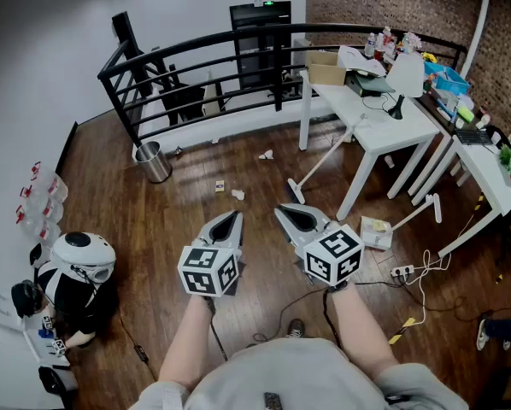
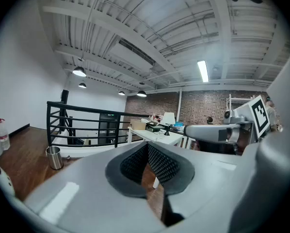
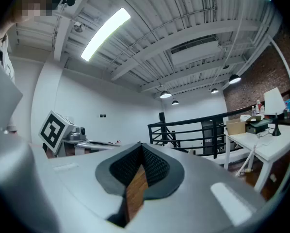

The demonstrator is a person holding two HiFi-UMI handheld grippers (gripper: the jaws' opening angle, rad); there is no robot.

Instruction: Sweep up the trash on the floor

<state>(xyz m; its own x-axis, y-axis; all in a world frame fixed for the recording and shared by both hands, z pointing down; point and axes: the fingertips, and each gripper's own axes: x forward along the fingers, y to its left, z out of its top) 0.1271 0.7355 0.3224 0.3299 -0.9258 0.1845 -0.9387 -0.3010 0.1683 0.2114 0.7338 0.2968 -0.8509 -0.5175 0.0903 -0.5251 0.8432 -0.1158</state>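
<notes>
Closed up tight at the left gripper (image 2: pixel 147 149), pads together and nothing caught between. Same again at the right gripper (image 3: pixel 141 152): shut, empty. Hovered side by side above the wooden floor (image 1: pixel 153 220), short of any tool.

Spotted the trash (image 1: pixel 237 195) just ahead: small pale scraps scattered on the boards between the grippers and the black railing (image 1: pixel 204 58), plus one more scrap (image 1: pixel 266 155) further off near the table leg. Picked out a long white-handled broom (image 1: pixel 318 165), as it looked, propped against the white table (image 1: pixel 384 131) with its head down just beyond the right gripper.

Could have gone wrong a few ways, at a guess. Reaching in with the jaws closed, might have knocked that handle flat instead of taking it. Might have snagged the cable (image 1: pixel 422 267) lying on the floor to the right. Might have flicked the light scraps under the railing with too hard a stroke.

Read no brand or label anywhere. Made out only the square black-and-white markers on the cubes; the print on the bottles too small.
</notes>
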